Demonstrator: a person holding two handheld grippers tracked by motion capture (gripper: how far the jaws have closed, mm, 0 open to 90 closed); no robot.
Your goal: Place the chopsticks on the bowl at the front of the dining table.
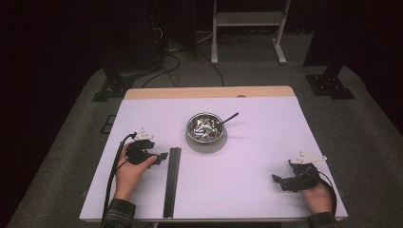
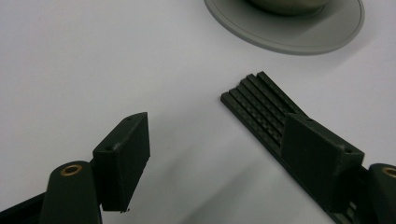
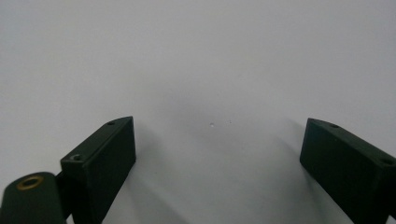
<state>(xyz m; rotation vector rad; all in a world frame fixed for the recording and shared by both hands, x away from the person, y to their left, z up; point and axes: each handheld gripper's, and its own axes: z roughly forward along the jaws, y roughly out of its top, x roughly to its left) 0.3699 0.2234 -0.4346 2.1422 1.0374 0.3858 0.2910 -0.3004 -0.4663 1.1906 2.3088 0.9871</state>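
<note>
Apparently early | ribbed black strip (image 1: pixel 172 180) approached, not gripped | left gripper (image 2: pixel 215 154) jaws apart | right gripper (image 3: pixel 217 158) jaws apart, idle | lift remaining

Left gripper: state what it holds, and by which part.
Nothing. The left gripper stands open over the white table; one jaw overlaps the long black ribbed strip, without clamping it.

A glossy metal bowl (image 1: pixel 205 127) sits on a matt grey plate (image 2: pixel 327 32). The ribbed black strip (image 2: pixel 261 105) looks matt plastic; the white surface (image 1: pixel 247 171) is smooth.
</note>
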